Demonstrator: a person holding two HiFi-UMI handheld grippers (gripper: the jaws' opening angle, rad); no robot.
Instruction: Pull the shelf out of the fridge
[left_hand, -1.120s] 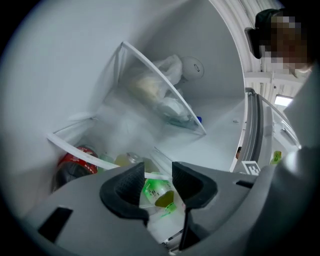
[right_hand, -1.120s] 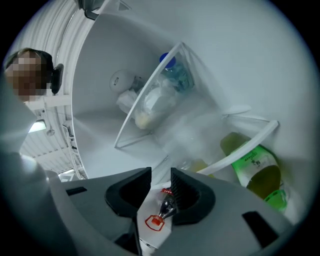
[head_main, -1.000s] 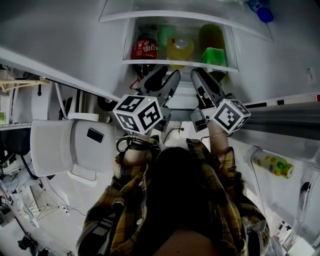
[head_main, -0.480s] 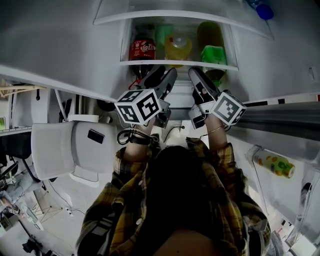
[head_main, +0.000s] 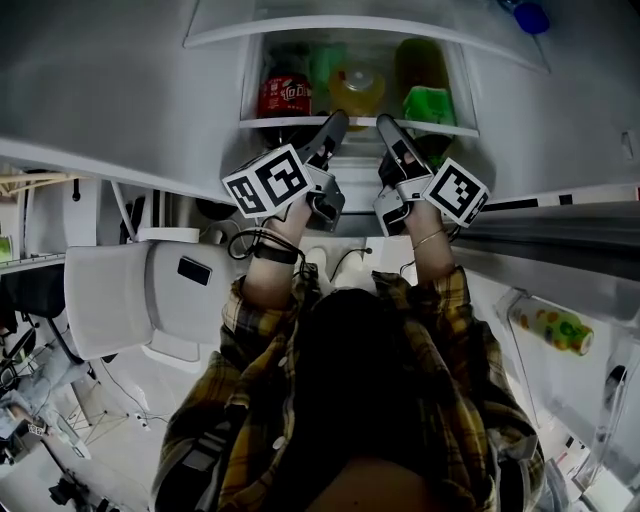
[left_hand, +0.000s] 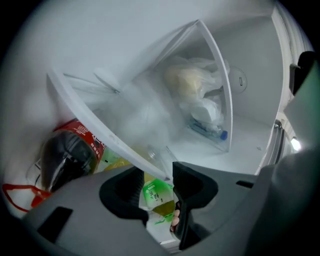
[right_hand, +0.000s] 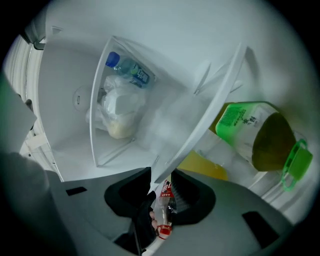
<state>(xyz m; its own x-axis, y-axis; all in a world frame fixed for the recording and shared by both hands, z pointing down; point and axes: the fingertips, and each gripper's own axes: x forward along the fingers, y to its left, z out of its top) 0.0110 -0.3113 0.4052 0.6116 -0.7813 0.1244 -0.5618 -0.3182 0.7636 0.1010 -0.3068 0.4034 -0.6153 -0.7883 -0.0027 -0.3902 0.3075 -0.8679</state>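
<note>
The left gripper (head_main: 336, 122) and right gripper (head_main: 386, 123) loosely straddle the shelf (head_main: 290, 121) front edge.

We are looking at a white-edged shelf (head_main: 300, 122) that is carrying three bottles in a row behind its front lip: a cola bottle (head_main: 283, 97) with a red label is sitting at the left end, a yellow bottle (head_main: 358, 93) in the middle and a green-labelled bottle (head_main: 428, 105) of olive liquid at the right end, all near one another; we are not making out whether they are standing or lying, and the shelf's pane is showing frosted in both gripper views
</note>
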